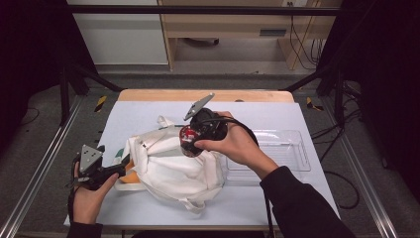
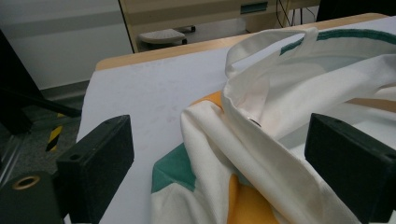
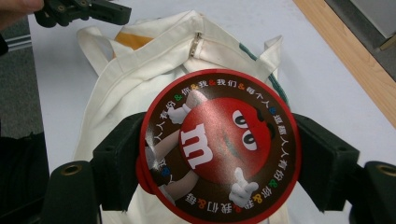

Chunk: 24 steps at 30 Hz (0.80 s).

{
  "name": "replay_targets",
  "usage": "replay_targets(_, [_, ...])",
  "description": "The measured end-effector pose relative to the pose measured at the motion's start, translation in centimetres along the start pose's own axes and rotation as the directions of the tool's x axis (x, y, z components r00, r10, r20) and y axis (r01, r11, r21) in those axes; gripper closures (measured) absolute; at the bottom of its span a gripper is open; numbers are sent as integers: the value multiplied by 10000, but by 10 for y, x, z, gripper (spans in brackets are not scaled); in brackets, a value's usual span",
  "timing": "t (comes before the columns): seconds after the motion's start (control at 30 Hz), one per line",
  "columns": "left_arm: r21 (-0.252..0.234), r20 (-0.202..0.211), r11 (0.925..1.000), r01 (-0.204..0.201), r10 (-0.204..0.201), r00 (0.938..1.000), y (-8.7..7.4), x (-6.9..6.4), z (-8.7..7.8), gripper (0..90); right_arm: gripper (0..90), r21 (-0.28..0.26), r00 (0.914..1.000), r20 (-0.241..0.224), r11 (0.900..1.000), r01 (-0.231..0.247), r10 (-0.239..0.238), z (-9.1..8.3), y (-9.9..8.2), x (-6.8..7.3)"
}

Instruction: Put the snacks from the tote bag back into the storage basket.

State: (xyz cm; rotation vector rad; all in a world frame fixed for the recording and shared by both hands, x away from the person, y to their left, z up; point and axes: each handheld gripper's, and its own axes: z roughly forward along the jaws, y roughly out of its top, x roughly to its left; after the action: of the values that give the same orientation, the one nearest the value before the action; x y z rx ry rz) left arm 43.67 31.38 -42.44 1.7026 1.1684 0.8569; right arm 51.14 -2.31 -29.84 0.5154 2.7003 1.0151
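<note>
cream canvas bag (image 1: 171, 166) lies slumped at centre of the high view, on the pale counter (image 1: 277, 198), mouth turned toward the left of frame. right gripper (image 1: 189, 141) is clamped on a round red candy tin (image 3: 218, 147), one jaw on each side of its rim, held wide because the tin is wide; in the right gripper view the tin hangs face-up over the bag, just below the zip end (image 3: 197, 44), likely poised to go in. left gripper (image 1: 119, 169) sits at the bag's left edge, jaws well apart with a fold of the opening (image 2: 261, 135) between them (pads not pressing it, as far as i can tell) — probably there to hold the mouth open. clear plastic tray (image 1: 287, 151) sits right of centre, beside the bag, perhaps where the tin came from.
</note>
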Motion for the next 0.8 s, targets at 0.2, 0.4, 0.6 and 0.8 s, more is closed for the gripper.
replay_targets(0.2, [175, 45, 9998, 104, -105, 9999, -5, 2, 2, 80, 256, 18, 9998, 154, 10000, 96, -96, -7, -6, 2])
replay_targets(0.4, [218, 110, 9997, 83, -85, 9999, -7, 4, 4, 80, 256, -179, 9996, 287, 9998, -68, 73, -24, -13, -3])
replay_targets(0.6, [237, 203, 9997, -5, 0, 9998, -8, 6, 6, 80, 256, -493, 9986, 490, 9987, -155, 180, -45, -19, -14])
replay_targets(0.8, [218, 64, 9993, -294, 293, 9996, -7, 5, 5, 80, 256, -455, 9976, 648, 9987, -213, 243, -65, -33, -22])
